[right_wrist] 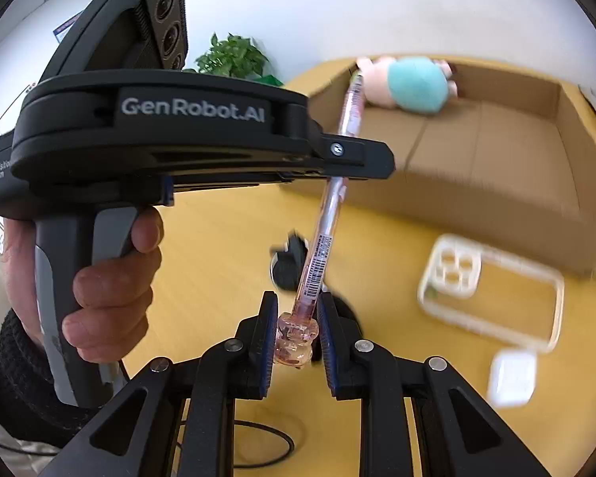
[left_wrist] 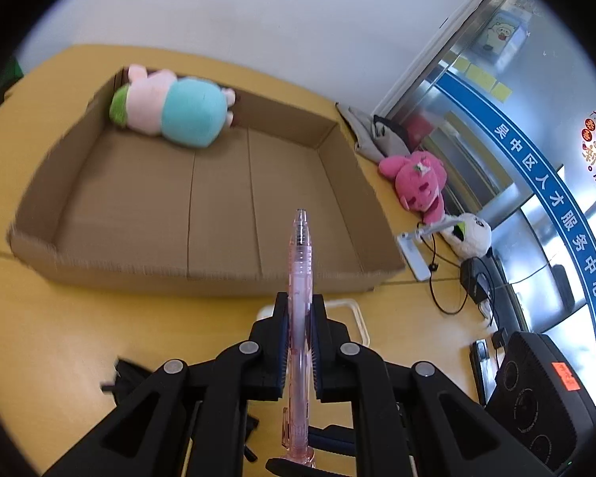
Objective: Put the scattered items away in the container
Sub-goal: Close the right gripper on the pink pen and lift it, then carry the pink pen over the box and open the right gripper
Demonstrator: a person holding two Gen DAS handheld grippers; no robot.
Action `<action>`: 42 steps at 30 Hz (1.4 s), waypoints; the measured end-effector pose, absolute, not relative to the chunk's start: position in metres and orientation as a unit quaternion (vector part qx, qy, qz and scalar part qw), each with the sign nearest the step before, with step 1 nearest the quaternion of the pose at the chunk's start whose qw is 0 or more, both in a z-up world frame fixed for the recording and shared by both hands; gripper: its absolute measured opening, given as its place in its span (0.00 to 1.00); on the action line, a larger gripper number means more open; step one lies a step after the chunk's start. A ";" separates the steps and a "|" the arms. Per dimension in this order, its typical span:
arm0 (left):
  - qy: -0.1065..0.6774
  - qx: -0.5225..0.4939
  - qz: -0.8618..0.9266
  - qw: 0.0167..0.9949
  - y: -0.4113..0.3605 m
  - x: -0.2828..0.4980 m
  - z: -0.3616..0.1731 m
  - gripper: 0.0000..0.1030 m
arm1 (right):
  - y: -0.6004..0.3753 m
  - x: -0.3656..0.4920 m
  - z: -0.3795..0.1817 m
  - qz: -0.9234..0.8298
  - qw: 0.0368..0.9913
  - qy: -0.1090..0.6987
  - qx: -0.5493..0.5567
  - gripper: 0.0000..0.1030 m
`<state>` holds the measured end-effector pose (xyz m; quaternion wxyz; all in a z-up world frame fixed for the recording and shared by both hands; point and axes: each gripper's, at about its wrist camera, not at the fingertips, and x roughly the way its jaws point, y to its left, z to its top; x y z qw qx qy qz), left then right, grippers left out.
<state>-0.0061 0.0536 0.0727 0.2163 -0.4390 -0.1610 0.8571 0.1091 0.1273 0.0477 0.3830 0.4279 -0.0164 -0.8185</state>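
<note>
Pink pen (left_wrist: 300, 278) being pinched mid-barrel in my left claw (left_wrist: 299, 310), tip pointing out over cardboard box (left_wrist: 218, 206) on yellow surface (left_wrist: 99, 318). My right claw (right_wrist: 297, 330) sitting narrowly parted around pen's bear-shaped cap, pads (right_wrist: 326, 334) just beside it; contact unclear. Pig plush (left_wrist: 175, 105) lying in box's far corner. Clear phone case (right_wrist: 492, 290) and small white box (right_wrist: 512, 377) lying on surface in front of box.
</note>
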 end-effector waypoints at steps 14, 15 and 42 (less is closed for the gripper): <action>-0.097 -0.374 0.892 0.234 0.081 -0.106 0.176 0.08 | 0.140 -0.013 0.136 -0.843 0.383 -0.029 0.376 0.21; -0.093 -0.373 0.892 0.236 0.085 -0.113 0.179 0.08 | 0.142 -0.022 0.139 -0.844 0.382 -0.033 0.374 0.21; -0.104 -0.531 0.807 0.235 0.140 -0.310 0.017 0.09 | 0.187 -0.216 0.001 -0.781 0.312 -0.118 0.528 0.14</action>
